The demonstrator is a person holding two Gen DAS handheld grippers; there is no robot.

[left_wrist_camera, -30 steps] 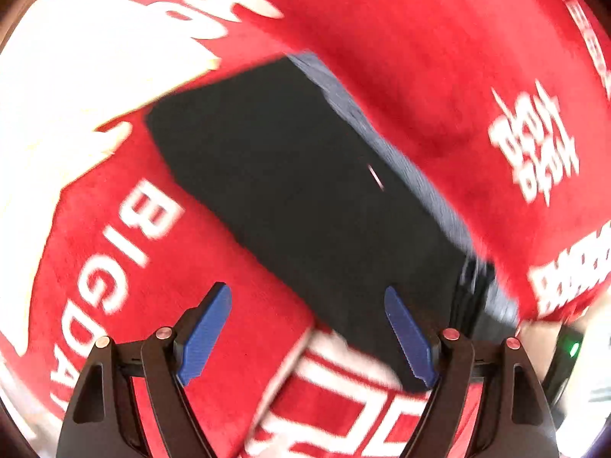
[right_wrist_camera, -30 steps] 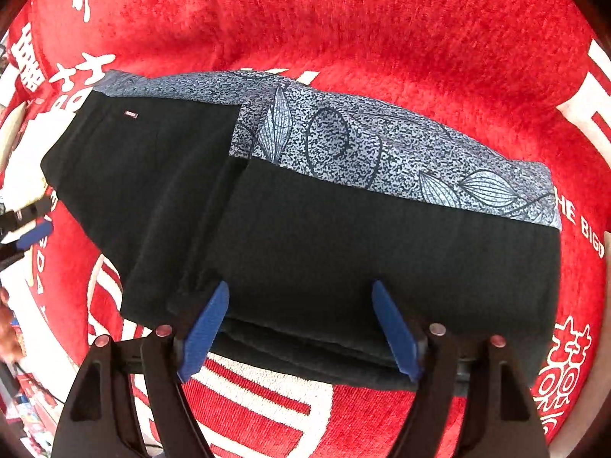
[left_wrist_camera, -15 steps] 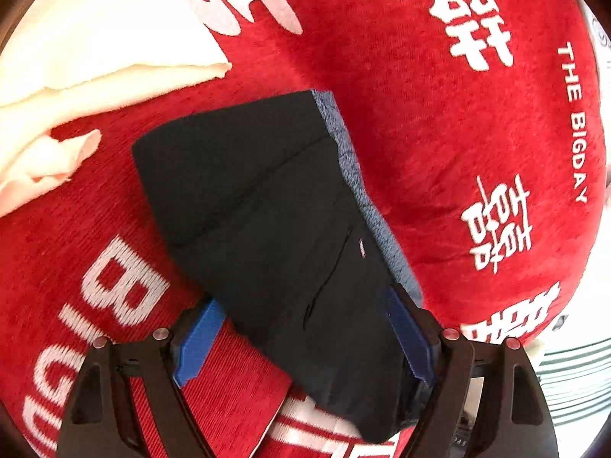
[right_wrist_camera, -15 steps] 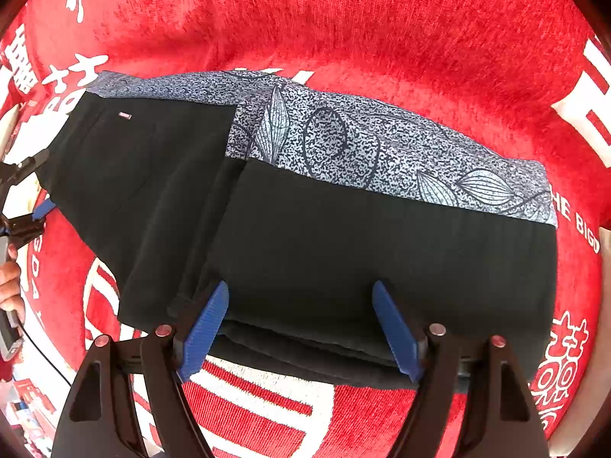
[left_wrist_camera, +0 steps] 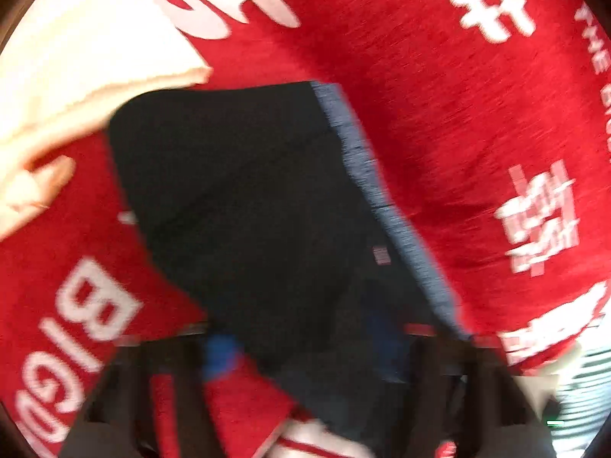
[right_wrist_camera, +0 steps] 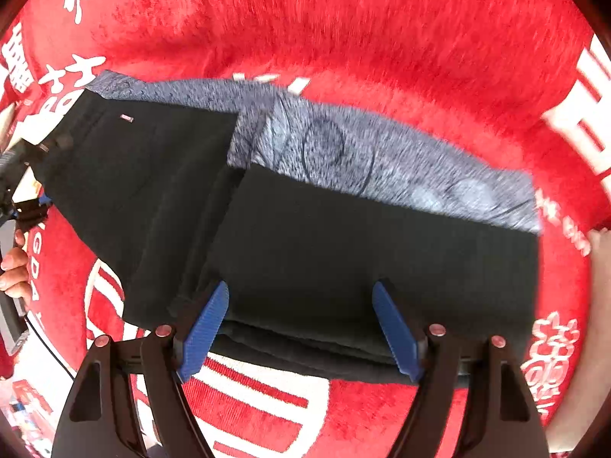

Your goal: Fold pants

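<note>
Across the frame's middle on the red surface (right_wrist_camera: 382,30) lie the half-folded pants (right_wrist_camera: 343,236), left tongs (left_wrist_camera: 301,347) just closing on their corner for folding, right tongs (right_wrist_camera: 301,328) spread wide, empty above.

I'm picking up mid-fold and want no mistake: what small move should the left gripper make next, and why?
Probably lift that end and carry it over toward the folded half. The left gripper has just been closing with the edge of the black pants between its jaws; blur hides whether the pads bite yet. The right gripper hangs open over the folded stack, while the left end lies flat on the red cloth.
</note>
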